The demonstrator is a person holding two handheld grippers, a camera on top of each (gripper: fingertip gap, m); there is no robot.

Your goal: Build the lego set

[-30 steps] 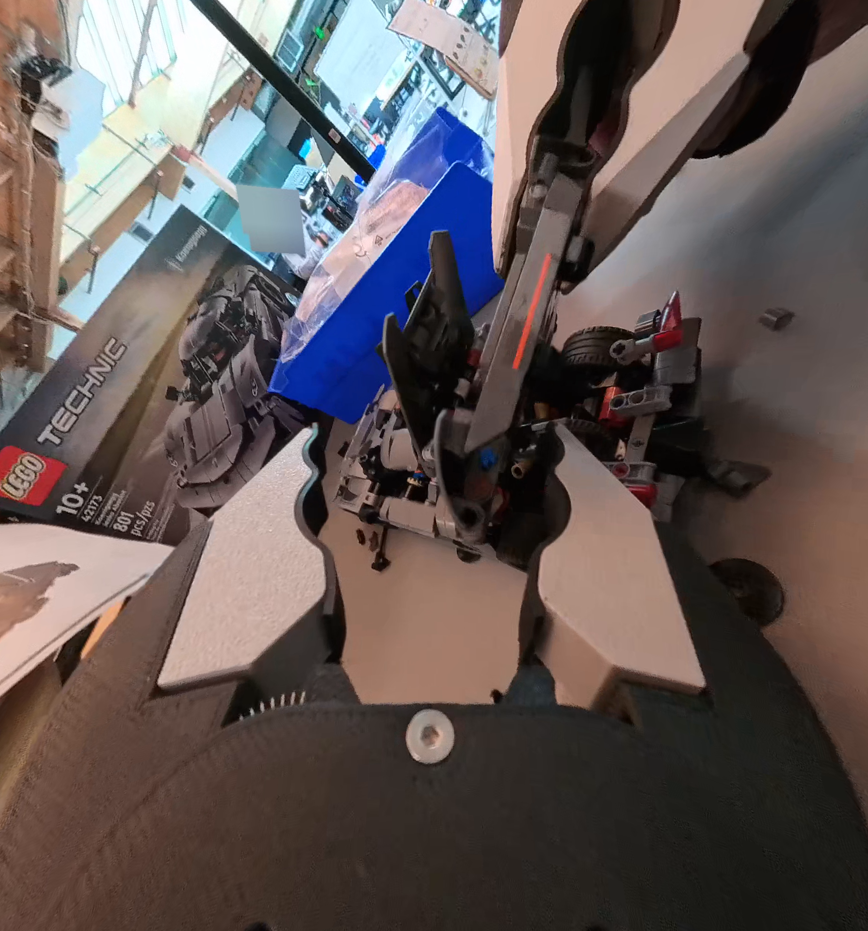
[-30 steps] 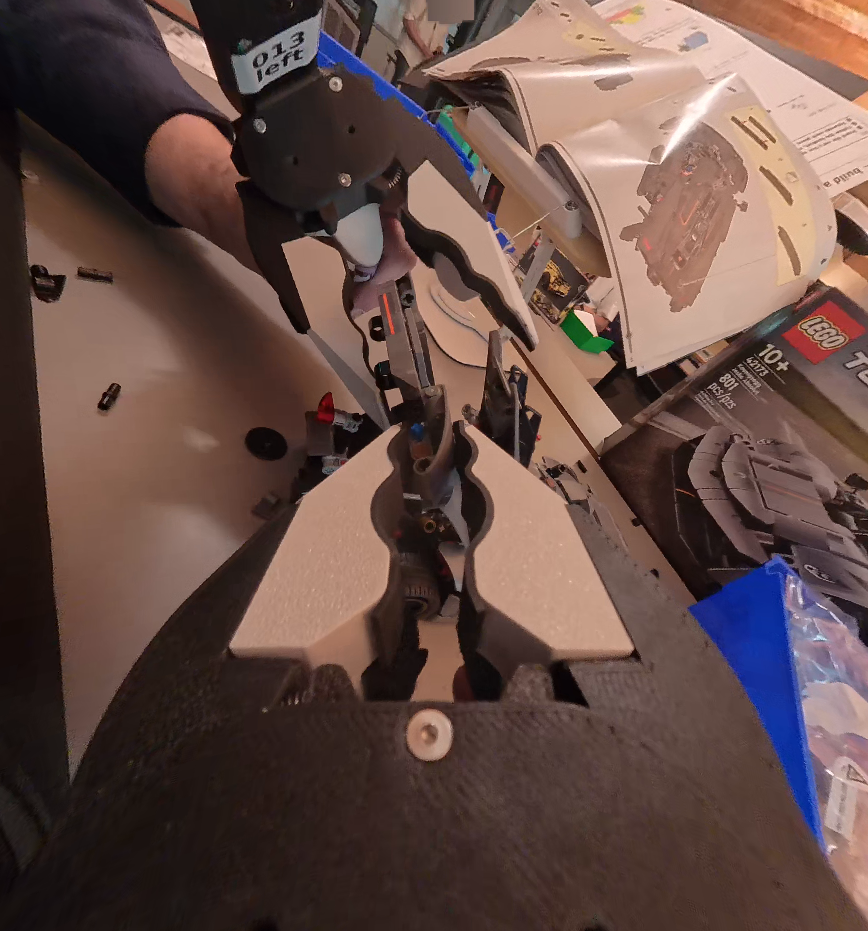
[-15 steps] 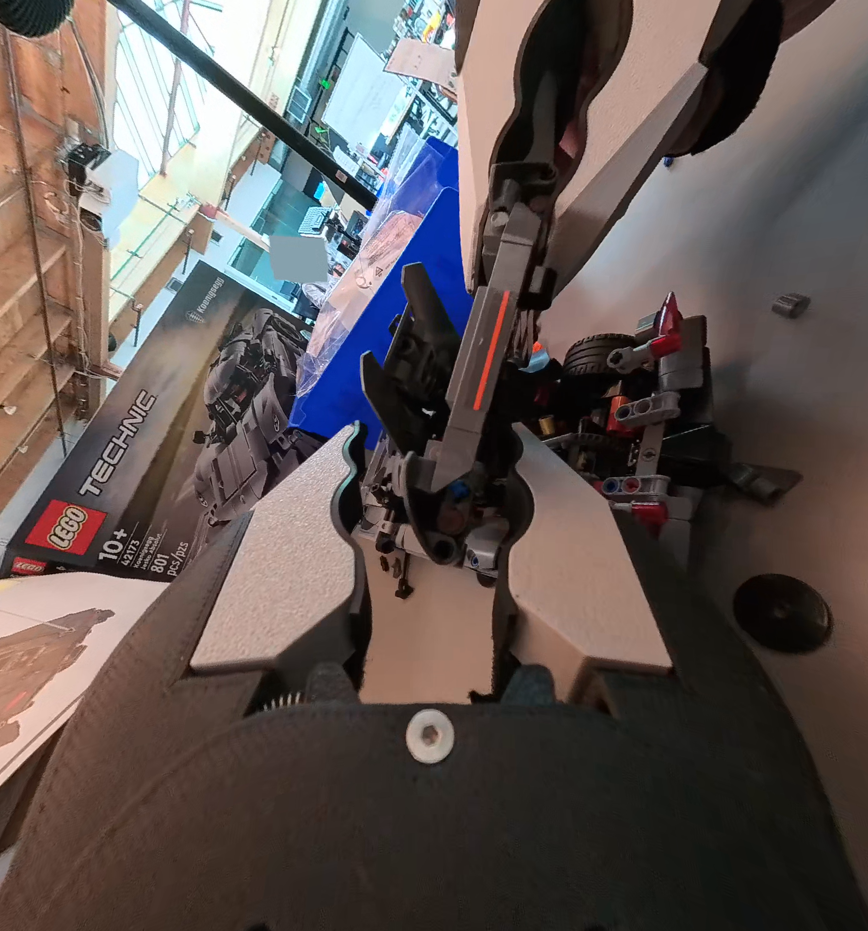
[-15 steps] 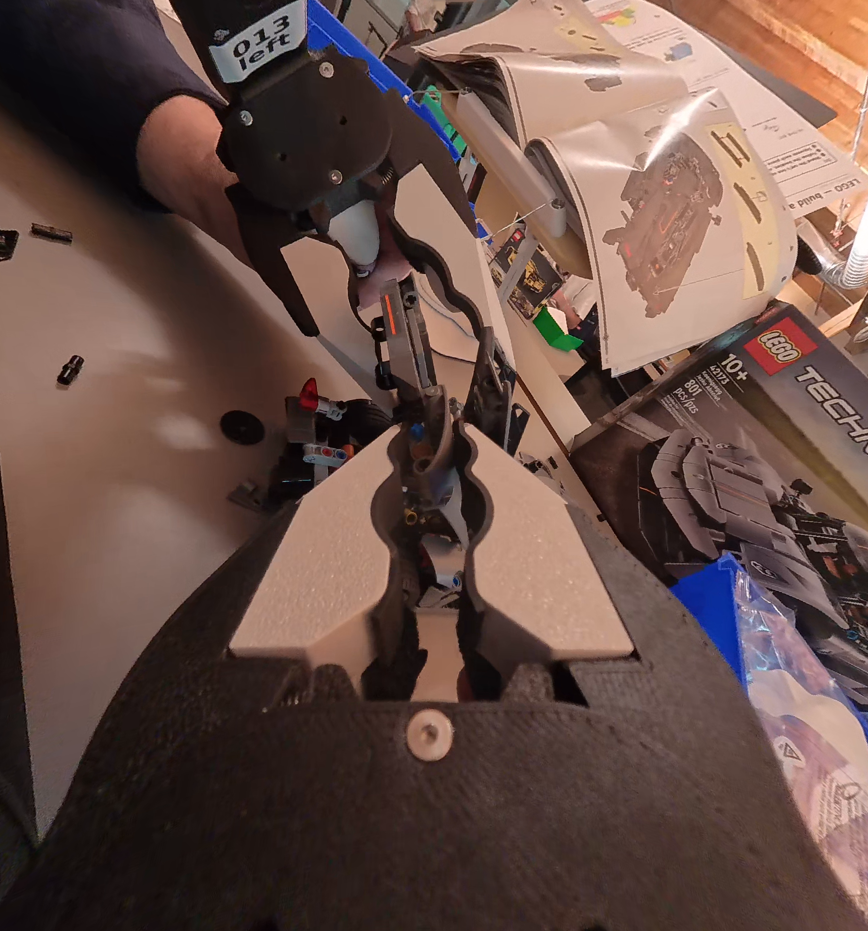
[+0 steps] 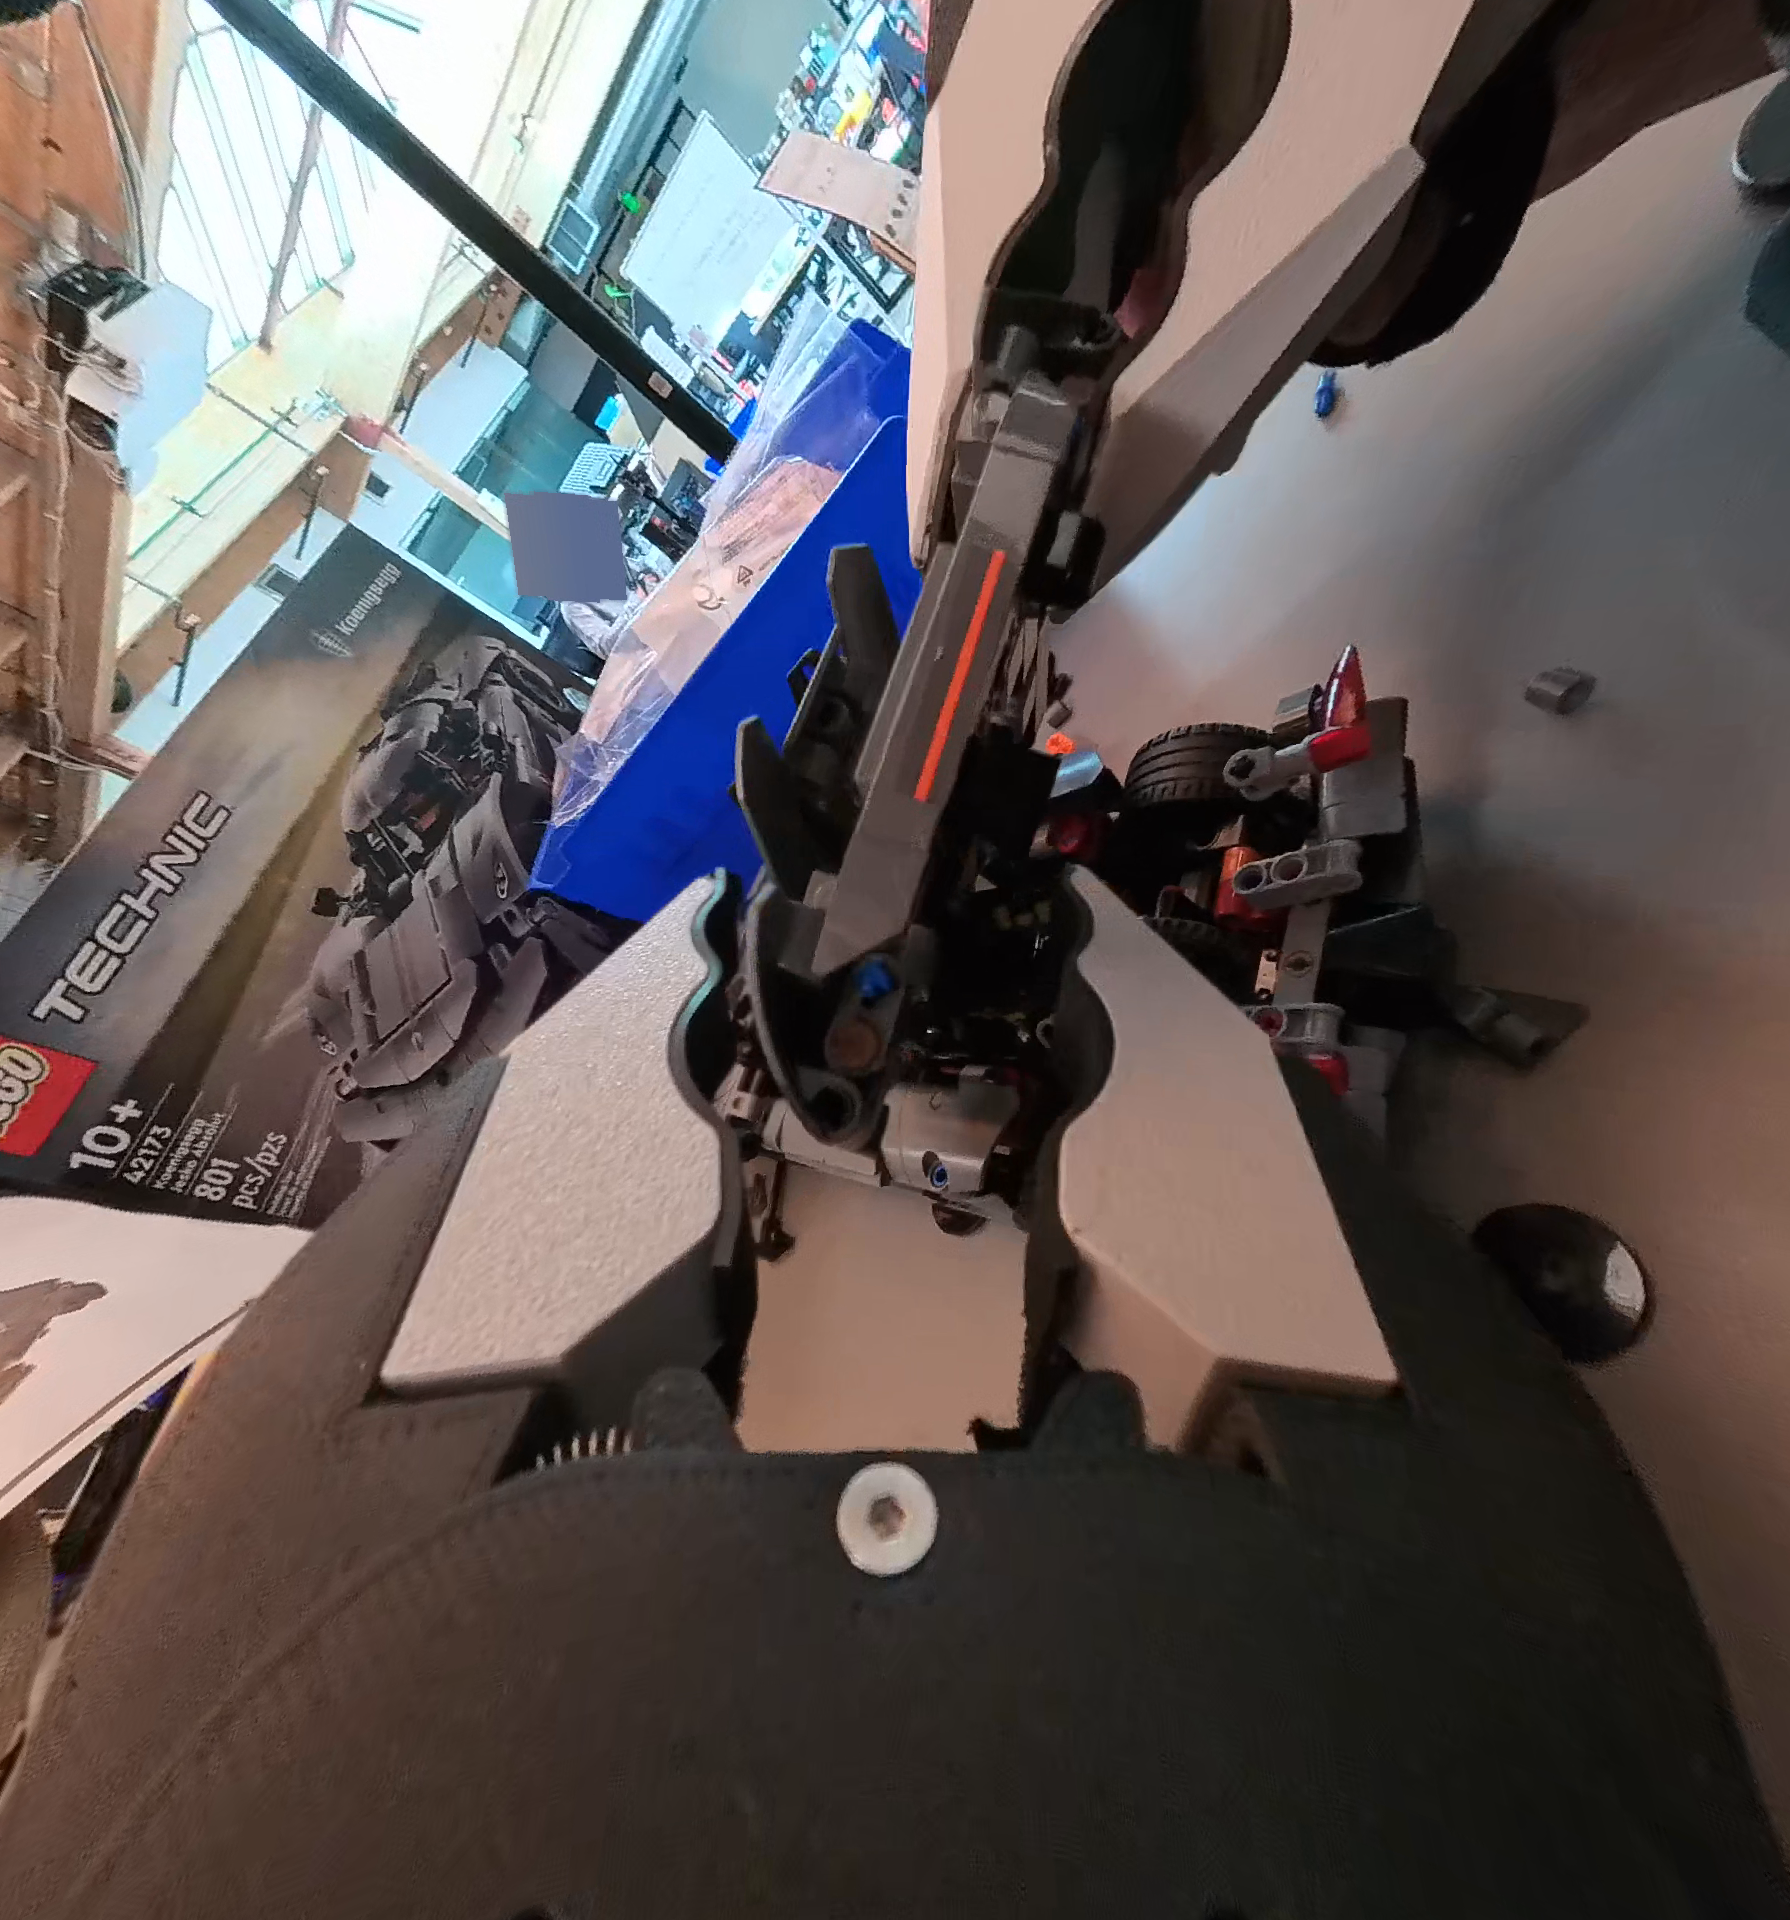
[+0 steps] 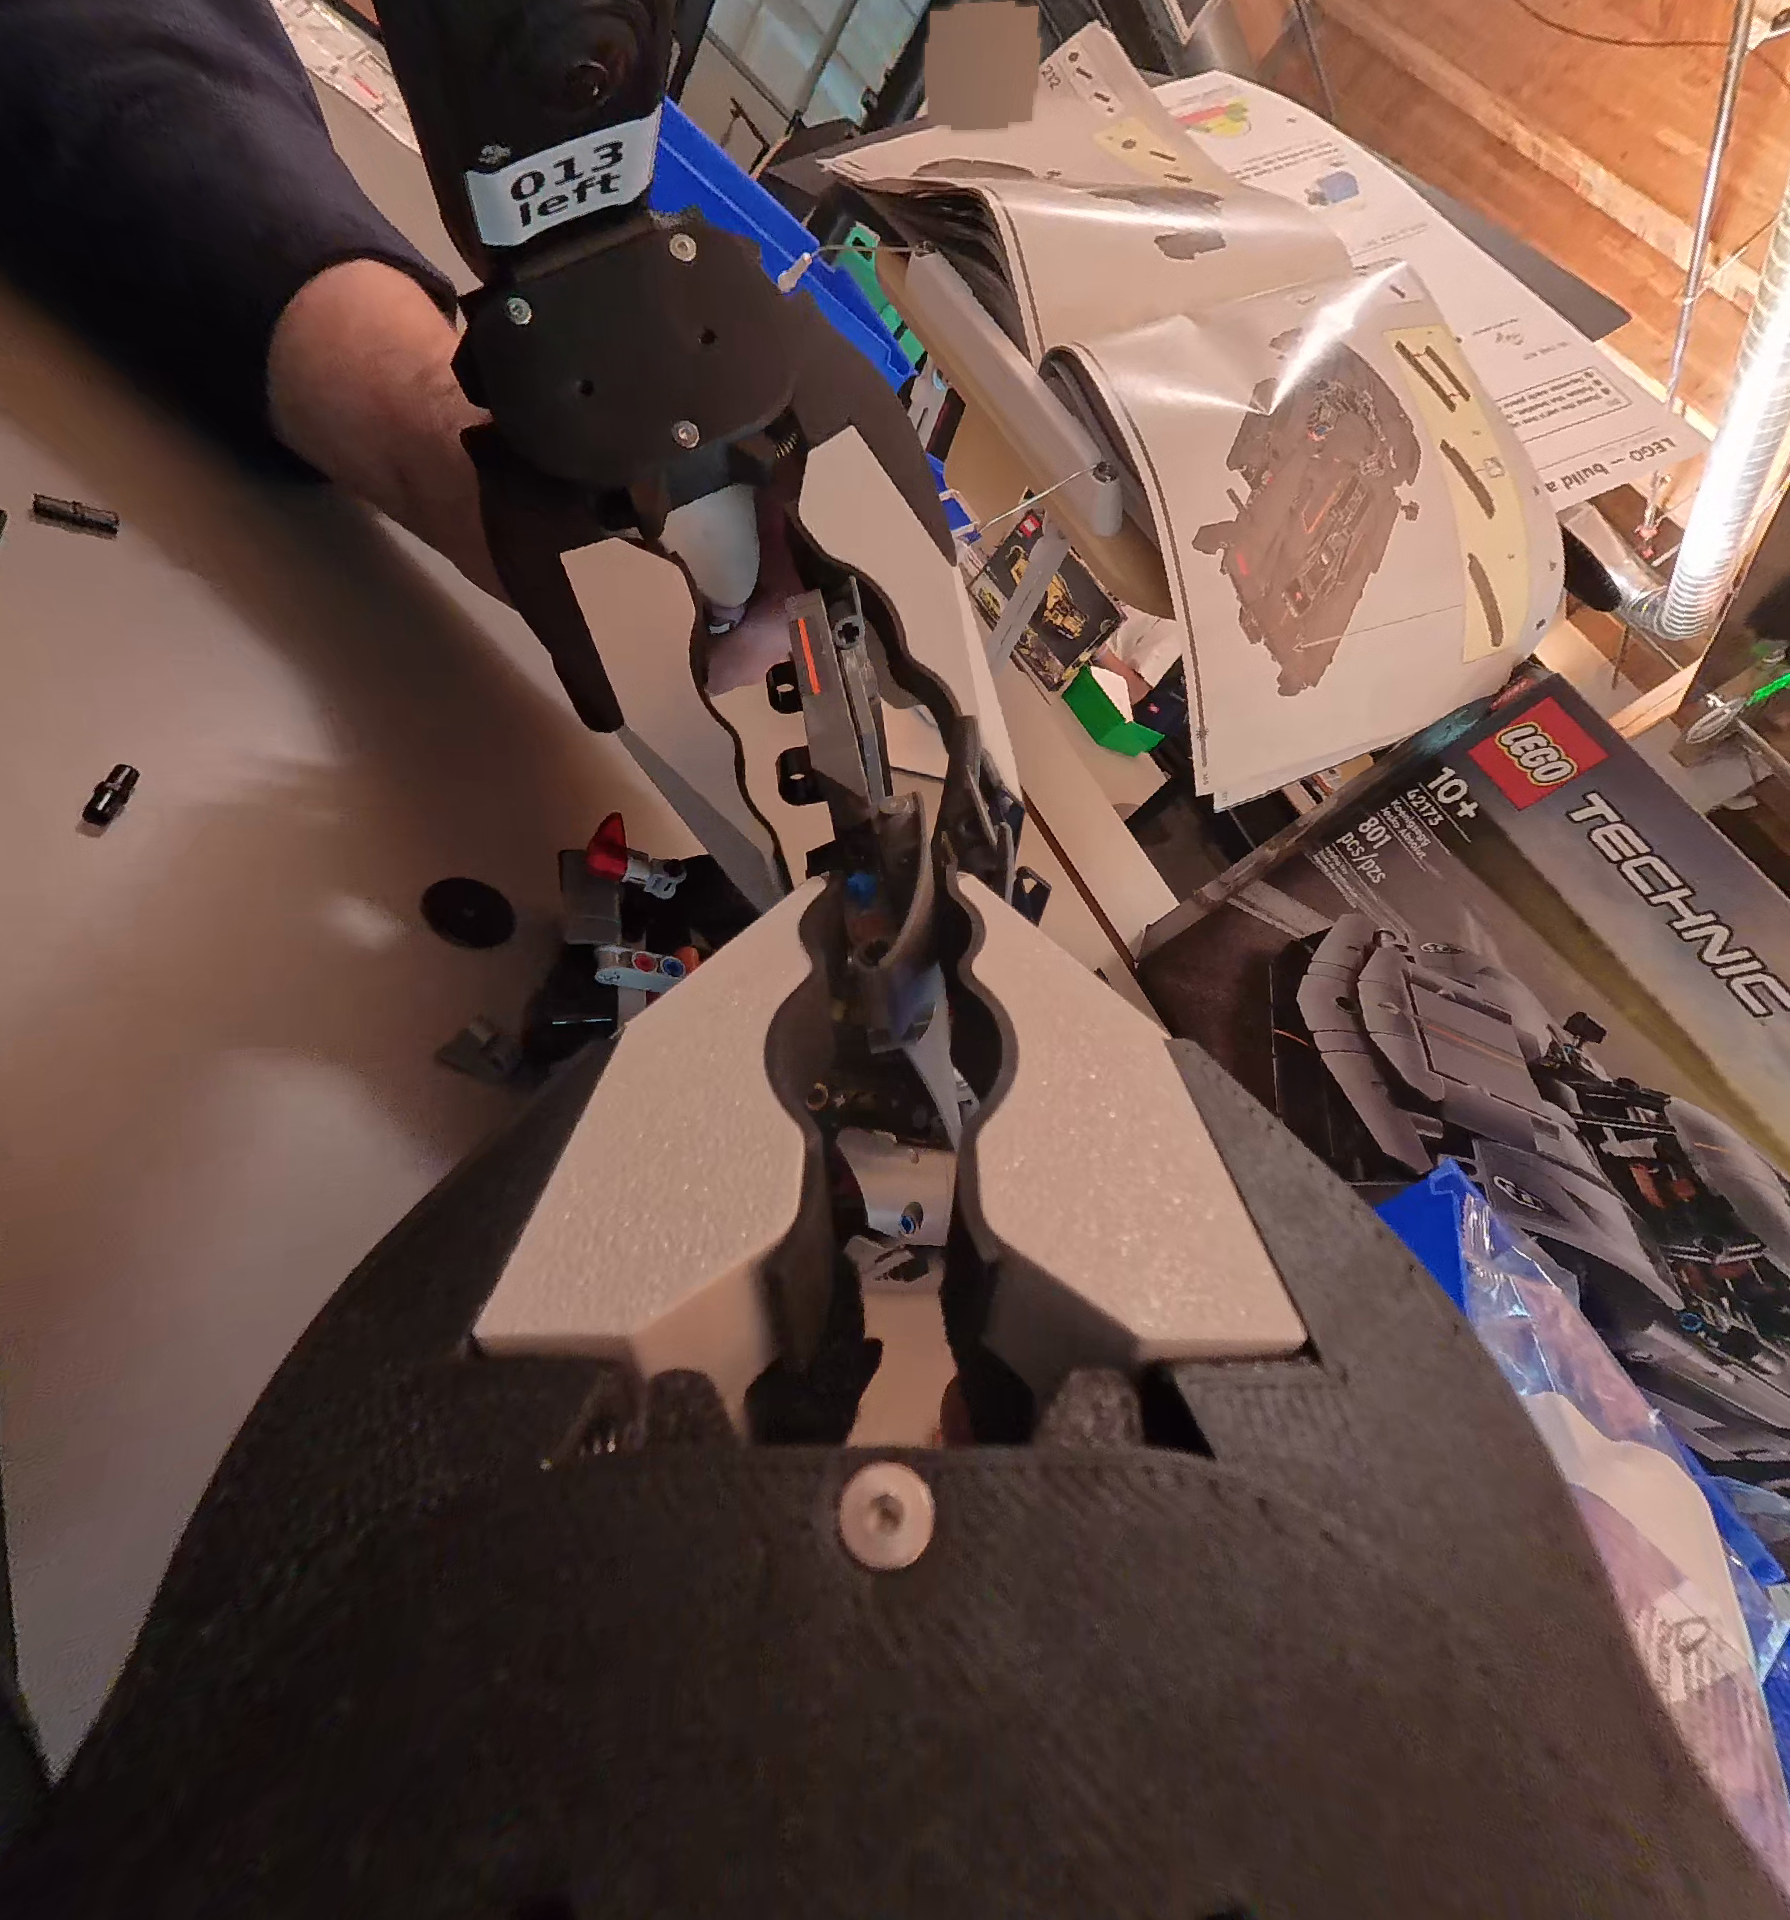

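Observation:
The part-built grey and black lego car point(image 5: 1275, 904) lies on the beige table point(image 5: 1649, 935), its rear wheel and red lights to the right. A grey panel with an orange stripe point(image 5: 932, 727) stands up from its front. My left gripper point(image 5: 896, 997) has its jaws closed in on the car's front, with both pads against it. In the right wrist view my right gripper point(image 6: 886, 935) is shut on the grey arch piece point(image 6: 901, 883) at the foot of that panel point(image 6: 834, 707). The two grippers face each other, tips nearly meeting.
The lego box point(image 5: 195, 935) and a blue bin with plastic bags point(image 5: 725, 727) stand to the left. An open instruction booklet point(image 6: 1338, 499) hangs behind. A black disc point(image 5: 1561, 1283), a small grey piece point(image 5: 1558, 691) and a black pin point(image 6: 110, 795) lie loose. The gap from one gripper's tips to the other's is roughly 5 cm. My left gripper's tips are some 10 cm from the black disc point(image 5: 1561, 1283).
My left gripper has moved forward onto the car and its jaws have narrowed around the front. My right gripper has stayed shut on the arch piece.

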